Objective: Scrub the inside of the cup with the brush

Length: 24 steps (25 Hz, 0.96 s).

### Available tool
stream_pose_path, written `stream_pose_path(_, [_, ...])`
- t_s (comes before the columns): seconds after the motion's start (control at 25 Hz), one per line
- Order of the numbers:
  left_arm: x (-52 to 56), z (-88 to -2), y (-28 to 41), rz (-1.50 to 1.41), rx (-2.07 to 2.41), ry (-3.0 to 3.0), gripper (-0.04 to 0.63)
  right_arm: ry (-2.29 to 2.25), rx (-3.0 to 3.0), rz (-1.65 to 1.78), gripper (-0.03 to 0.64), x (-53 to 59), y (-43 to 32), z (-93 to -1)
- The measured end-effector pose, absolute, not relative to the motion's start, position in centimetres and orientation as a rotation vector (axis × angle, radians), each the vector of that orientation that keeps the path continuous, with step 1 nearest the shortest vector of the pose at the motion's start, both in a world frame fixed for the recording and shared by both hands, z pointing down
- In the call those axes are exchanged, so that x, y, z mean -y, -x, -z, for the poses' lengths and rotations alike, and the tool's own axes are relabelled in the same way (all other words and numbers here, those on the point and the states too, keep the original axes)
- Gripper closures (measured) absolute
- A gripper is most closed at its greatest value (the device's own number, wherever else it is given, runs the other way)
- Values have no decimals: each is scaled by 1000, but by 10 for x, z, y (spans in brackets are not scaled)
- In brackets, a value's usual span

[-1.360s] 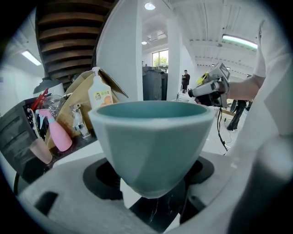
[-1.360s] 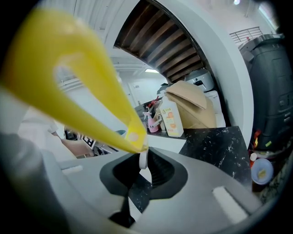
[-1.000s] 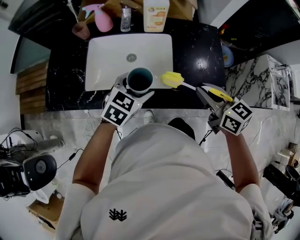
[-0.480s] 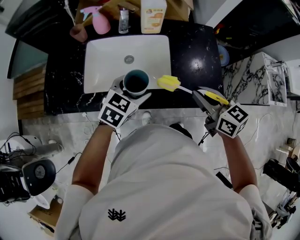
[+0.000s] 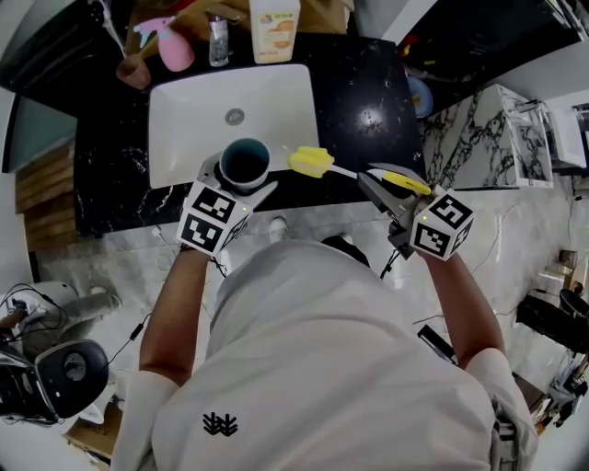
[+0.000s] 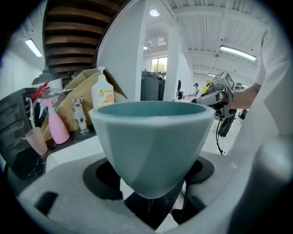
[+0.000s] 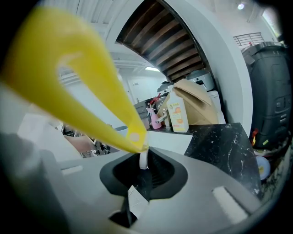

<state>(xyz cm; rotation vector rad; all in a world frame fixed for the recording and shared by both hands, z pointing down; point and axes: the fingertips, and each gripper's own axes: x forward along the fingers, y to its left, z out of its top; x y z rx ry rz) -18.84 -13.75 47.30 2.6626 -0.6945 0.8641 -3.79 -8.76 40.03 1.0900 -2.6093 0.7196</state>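
A teal cup (image 5: 245, 162) is held upright over the front rim of the white sink (image 5: 276, 101), with my left gripper (image 5: 237, 182) shut on its lower body. In the left gripper view the cup (image 6: 151, 141) fills the middle and its inside is hidden. The brush has a yellow head (image 5: 310, 161) that hangs just right of the cup, apart from it. Its thin stem runs right to a yellow handle (image 5: 406, 182), on which my right gripper (image 5: 385, 191) is shut. In the right gripper view the yellow handle (image 7: 87, 87) looms close above the jaws.
Along the back of the black marble counter (image 5: 368, 101) stand a pink spray bottle (image 5: 175, 46), a small clear pump bottle (image 5: 218, 39), an orange-labelled soap bottle (image 5: 274, 28) and a pinkish tumbler (image 5: 132, 72). A blue dish (image 5: 419, 97) lies at the counter's right end.
The whole scene has slid left in the head view as the camera moved. Cup and brush keep the same spacing over the sink's front rim, and both grips are unchanged.
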Motion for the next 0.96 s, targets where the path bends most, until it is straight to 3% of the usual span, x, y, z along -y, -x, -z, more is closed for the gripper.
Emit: stream_pose_path(0.96, [150,-479,192,-875,718,-2642,232,-1045,2603,-721,568,101,39,-405])
